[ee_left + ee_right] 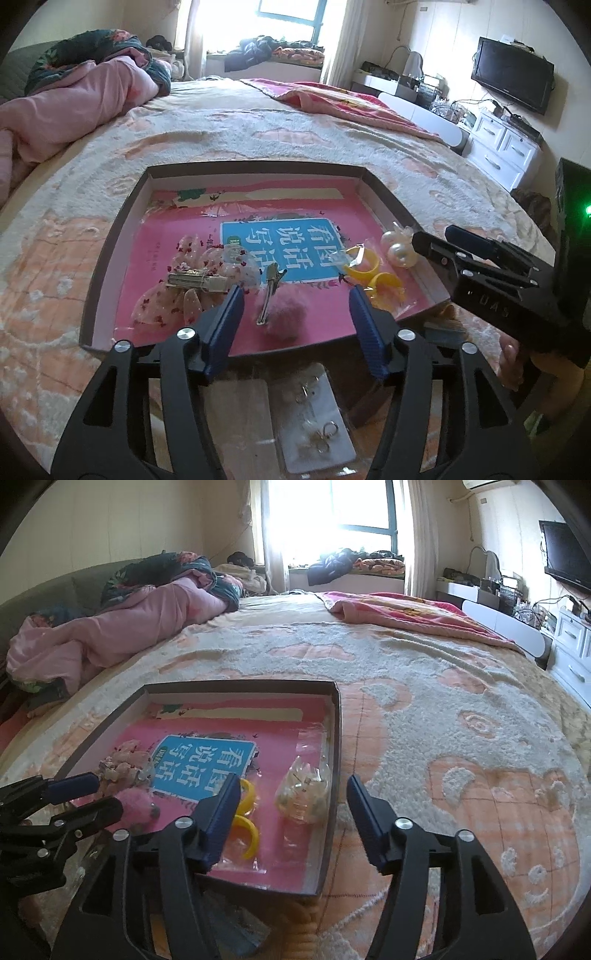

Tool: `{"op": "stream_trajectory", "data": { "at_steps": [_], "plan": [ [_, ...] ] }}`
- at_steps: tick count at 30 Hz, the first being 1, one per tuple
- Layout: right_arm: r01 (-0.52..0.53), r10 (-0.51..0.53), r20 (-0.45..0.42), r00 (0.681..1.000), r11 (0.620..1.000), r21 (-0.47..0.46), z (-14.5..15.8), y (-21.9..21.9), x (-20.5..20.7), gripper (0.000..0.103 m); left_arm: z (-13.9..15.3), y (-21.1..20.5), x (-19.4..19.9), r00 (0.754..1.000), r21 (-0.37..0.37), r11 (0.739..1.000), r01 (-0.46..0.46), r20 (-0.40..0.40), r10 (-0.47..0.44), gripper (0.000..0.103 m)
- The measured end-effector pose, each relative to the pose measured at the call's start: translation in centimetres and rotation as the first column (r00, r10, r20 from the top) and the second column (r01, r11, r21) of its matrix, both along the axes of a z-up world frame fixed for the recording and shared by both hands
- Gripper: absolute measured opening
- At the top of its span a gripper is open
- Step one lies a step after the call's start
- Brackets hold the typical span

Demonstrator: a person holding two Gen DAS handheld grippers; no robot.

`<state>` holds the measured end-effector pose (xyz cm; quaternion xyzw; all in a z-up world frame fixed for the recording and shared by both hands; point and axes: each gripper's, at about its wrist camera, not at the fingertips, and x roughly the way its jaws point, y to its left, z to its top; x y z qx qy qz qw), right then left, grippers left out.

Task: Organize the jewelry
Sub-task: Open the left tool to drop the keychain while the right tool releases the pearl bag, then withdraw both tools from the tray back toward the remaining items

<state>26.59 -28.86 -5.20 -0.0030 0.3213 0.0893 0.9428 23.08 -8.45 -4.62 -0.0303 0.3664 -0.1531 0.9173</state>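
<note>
A shallow brown box (110, 258) lined with a pink book lies on the bed. In it are a sheer bow hair clip (192, 280), a pink pompom clip (280, 314), yellow hoops (369, 269) in clear wrap and a bag of pearl earrings (397, 247). My left gripper (295, 295) is open over the box's near edge, with the pompom clip lying untouched between its fingertips. My right gripper (291, 786) is open above the box's right side, and the pearl bag (304, 794) lies below its gap, clear of the pads. The yellow hoops (247, 812) sit by its left finger.
A card of small metal earrings (314, 421) in clear wrap lies under my left gripper, outside the box. The bed cover (443, 738) stretches right. A pink quilt (74, 103) is heaped far left. White drawers (506, 147) and a TV (513, 74) stand beyond the bed's right edge.
</note>
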Motion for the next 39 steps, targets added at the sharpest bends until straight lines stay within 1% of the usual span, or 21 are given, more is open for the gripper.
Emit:
{"op": "stream_trajectory", "data": {
  "at_steps": [3, 4, 6, 7, 9, 10, 12, 19, 25, 32, 35, 39],
  "plan": [
    [0.017, -0.017, 0.006, 1.000, 1.000, 0.013, 0.2, -0.4, -0.7, 0.069, 0.2, 0.0, -0.5, 1.000, 0.000, 1.000, -0.003, 0.006, 0.003, 0.057],
    [0.022, -0.022, 0.011, 1.000, 1.000, 0.015, 0.3, -0.5, -1.0, 0.070, 0.3, 0.1, -0.7, 1.000, -0.001, 1.000, -0.005, 0.007, 0.005, 0.058],
    [0.026, -0.026, 0.019, 0.999, 1.000, 0.012, 0.5, -0.6, -1.4, 0.074, 0.4, 0.2, -0.9, 1.000, -0.005, 1.000, -0.009, 0.007, 0.009, 0.061],
    [0.031, -0.031, 0.025, 0.999, 0.999, 0.013, 0.6, -0.7, -1.6, 0.076, 0.5, 0.2, -1.1, 1.000, -0.006, 1.000, -0.011, 0.008, 0.011, 0.065],
    [0.040, -0.041, 0.032, 0.999, 0.999, 0.023, 0.8, -0.9, -2.1, 0.081, 0.7, 0.4, -1.4, 1.000, -0.010, 1.000, -0.017, 0.012, 0.017, 0.068],
    [0.044, -0.045, 0.036, 0.998, 0.999, 0.031, 1.0, -1.0, -2.4, 0.082, 0.8, 0.5, -1.7, 1.000, -0.012, 1.000, -0.021, 0.016, 0.021, 0.069],
    [0.053, -0.055, 0.051, 0.997, 0.998, 0.035, 1.4, -1.1, -2.9, 0.086, 1.0, 0.7, -2.0, 0.999, -0.013, 0.999, -0.029, 0.022, 0.030, 0.076],
    [0.058, -0.062, 0.093, 0.994, 0.998, 0.040, 2.5, -0.8, -4.5, 0.089, 1.8, 2.2, -3.4, 0.996, -0.024, 0.997, -0.073, 0.045, 0.074, 0.087],
    [0.038, -0.044, 0.120, 0.992, 0.998, 0.049, 3.3, -0.1, -6.2, 0.090, 2.8, 4.1, -5.1, 0.991, -0.031, 0.994, -0.105, 0.080, 0.107, 0.088],
    [0.020, -0.027, 0.116, 0.993, 0.998, 0.062, 3.3, 0.6, -7.7, 0.090, 3.3, 6.0, -6.5, 0.983, -0.050, 0.989, -0.142, 0.106, 0.147, 0.088],
    [0.013, -0.021, 0.118, 0.993, 0.998, 0.065, 3.3, 0.9, -8.4, 0.090, 3.3, 6.5, -7.0, 0.982, -0.057, 0.988, -0.144, 0.113, 0.150, 0.088],
    [-0.002, -0.006, 0.124, 0.992, 0.998, 0.064, 3.3, 1.3, -9.4, 0.090, 3.3, 7.2, -7.8, 0.981, -0.053, 0.988, -0.147, 0.123, 0.153, 0.091]
  ]
}}
